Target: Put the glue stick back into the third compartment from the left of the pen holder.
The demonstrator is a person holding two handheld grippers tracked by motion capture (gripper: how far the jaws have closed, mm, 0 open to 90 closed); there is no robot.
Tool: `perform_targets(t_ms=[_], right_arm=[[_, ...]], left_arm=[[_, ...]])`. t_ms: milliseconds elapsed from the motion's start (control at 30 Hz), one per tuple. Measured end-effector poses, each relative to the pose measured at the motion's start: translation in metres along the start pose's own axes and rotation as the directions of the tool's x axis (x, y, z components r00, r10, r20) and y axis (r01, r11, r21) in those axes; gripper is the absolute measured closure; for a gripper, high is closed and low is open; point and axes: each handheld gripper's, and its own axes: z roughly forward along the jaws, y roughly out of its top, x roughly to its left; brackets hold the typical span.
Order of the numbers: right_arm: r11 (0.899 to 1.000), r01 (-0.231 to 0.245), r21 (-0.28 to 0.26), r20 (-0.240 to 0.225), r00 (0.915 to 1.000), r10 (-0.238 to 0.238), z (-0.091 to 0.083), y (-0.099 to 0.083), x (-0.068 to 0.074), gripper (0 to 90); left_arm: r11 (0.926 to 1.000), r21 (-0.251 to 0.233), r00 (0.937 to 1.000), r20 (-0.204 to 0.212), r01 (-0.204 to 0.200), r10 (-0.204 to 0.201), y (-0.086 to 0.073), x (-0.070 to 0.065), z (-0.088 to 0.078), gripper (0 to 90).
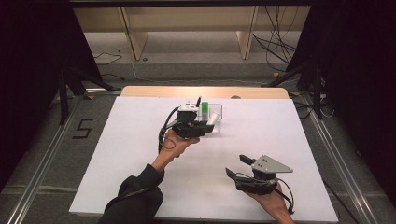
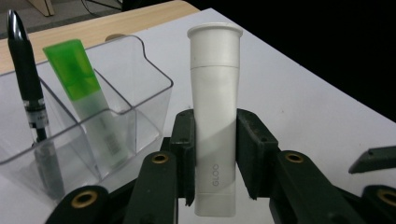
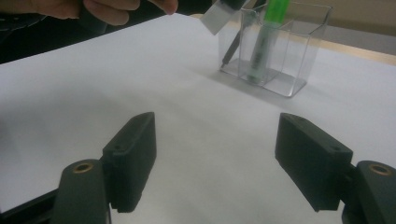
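**Glue stick clamped at the organiser, right jaws wide over bare table**

Your left gripper (image 1: pixel 201 127) has its jaws closed on the lower half of a white glue stick (image 2: pixel 215 116); both pads press its sides, and its capped end stands well clear beyond them. In the high view the stick (image 1: pixel 213 118) slants away from the gripper, its far end at the clear organiser (image 1: pixel 217 111) near the table's far edge. The left gripper view puts the stick just beside the organiser's near corner (image 2: pixel 154 88); whether they touch, you cannot tell.

Your left hand (image 1: pixel 175 142) grips the tool from below, wrist bent, forearm reaching diagonally up from the bottom edge in a dark sleeve (image 1: pixel 135 196). The gripper lies roughly level, pointing right toward the organiser.

Inside the organiser, a green highlighter (image 2: pixel 77 77) leans in one compartment and a black pen (image 2: pixel 25 79) stands in the one next to it.

Your right gripper (image 1: pixel 236 165) sits well apart from all this, near the table's front right. Its jaws stand wide, with nothing between them but white table (image 3: pixel 210 154). Your right hand (image 1: pixel 271 203) holds it from behind, jaws pointing left and slightly away from you, the grey plate (image 1: pixel 271 164) on top.
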Motion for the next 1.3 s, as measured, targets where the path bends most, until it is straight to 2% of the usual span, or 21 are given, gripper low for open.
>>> perform_targets(t_ms=[300, 400, 500, 567, 667, 833, 1300], right_arm=[[0.999, -0.037, -0.013, -0.002, 0.9993, 0.037, -0.008, -0.005, -0.002, 29.0], [0.999, -0.048, -0.008, -0.004, 0.9988, 0.048, -0.008, -0.006, -0.002, 28.6], [0.999, -0.053, -0.007, -0.01, 0.9985, 0.053, -0.008, -0.007, -0.002, 28.7], [0.999, -0.049, -0.003, -0.015, 0.9987, 0.049, -0.008, -0.008, -0.001, 28.6], [0.999, -0.053, 0.002, -0.021, 0.9984, 0.053, -0.008, -0.008, -0.001, 28.8], [0.999, -0.047, 0.004, -0.026, 0.9985, 0.047, -0.008, -0.009, 0.0, 28.9], [0.998, -0.061, -0.003, -0.03, 0.9977, 0.061, -0.012, -0.009, 0.0, 26.8]], left_arm=[[0.9981, -0.054, 0.9984, -0.047, 0.029, -0.031, 0.015, 0.006, 0.007, 69.9], [0.9957, -0.078, 0.997, -0.055, 0.05, -0.054, 0.019, 0.01, 0.008, 69.9], [0.9927, -0.1, 0.9935, -0.085, 0.067, -0.075, 0.021, 0.012, 0.01, 69.9], [0.9909, -0.107, 0.9923, -0.084, 0.082, -0.091, 0.023, 0.014, 0.012, 69.9], [0.9916, -0.109, 0.9916, -0.101, 0.07, -0.081, 0.026, 0.014, 0.016, 69.9], [0.9898, -0.114, 0.9887, -0.113, 0.085, -0.098, 0.031, 0.016, 0.025, 69.9], [0.9889, -0.125, 0.9797, -0.173, 0.08, -0.101, 0.038, 0.02, 0.047, 69.8]])
